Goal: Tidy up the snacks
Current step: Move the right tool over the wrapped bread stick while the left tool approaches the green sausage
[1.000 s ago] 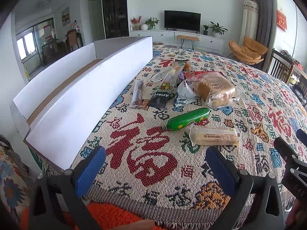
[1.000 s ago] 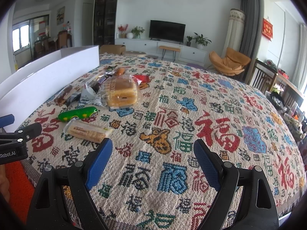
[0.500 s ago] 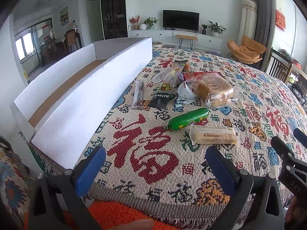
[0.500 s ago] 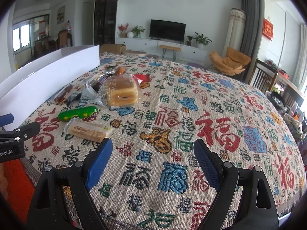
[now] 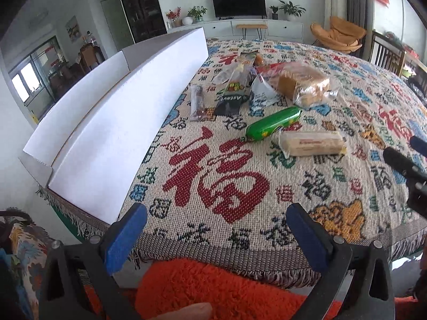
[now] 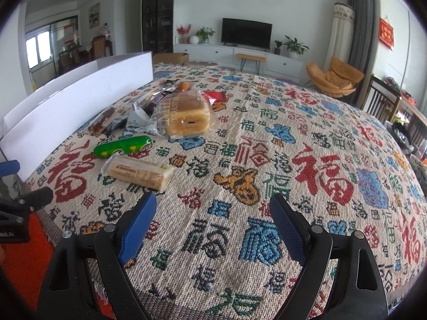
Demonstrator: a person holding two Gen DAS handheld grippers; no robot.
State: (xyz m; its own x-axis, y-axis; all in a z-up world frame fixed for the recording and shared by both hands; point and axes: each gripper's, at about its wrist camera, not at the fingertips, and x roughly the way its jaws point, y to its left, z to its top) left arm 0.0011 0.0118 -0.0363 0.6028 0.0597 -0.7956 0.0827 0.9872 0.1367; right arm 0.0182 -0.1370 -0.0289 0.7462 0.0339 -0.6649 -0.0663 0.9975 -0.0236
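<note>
Snacks lie in a cluster on the patterned cloth: a green sausage pack (image 5: 273, 123) (image 6: 122, 146), a pale biscuit bar (image 5: 312, 143) (image 6: 140, 172), a bagged toast loaf (image 5: 303, 84) (image 6: 186, 114), a dark packet (image 5: 230, 100) and a thin clear stick pack (image 5: 197, 102). A long white box (image 5: 128, 122) (image 6: 72, 101) stands open-topped along the cloth's left side. My left gripper (image 5: 216, 233) hangs open at the near edge, empty. My right gripper (image 6: 213, 220) is open over the cloth, right of the biscuit bar, holding nothing.
The table's near edge has a fringe (image 5: 240, 266) with orange fabric (image 5: 213, 288) below. A patterned cushion (image 5: 24, 245) sits low left. Chairs (image 6: 384, 104) stand at the far right; a TV unit (image 6: 240, 53) is behind.
The left gripper has risen and tilted slightly, so the snacks sit a little lower in its view. The right gripper has edged forward toward the biscuit bar. Both stay open.
</note>
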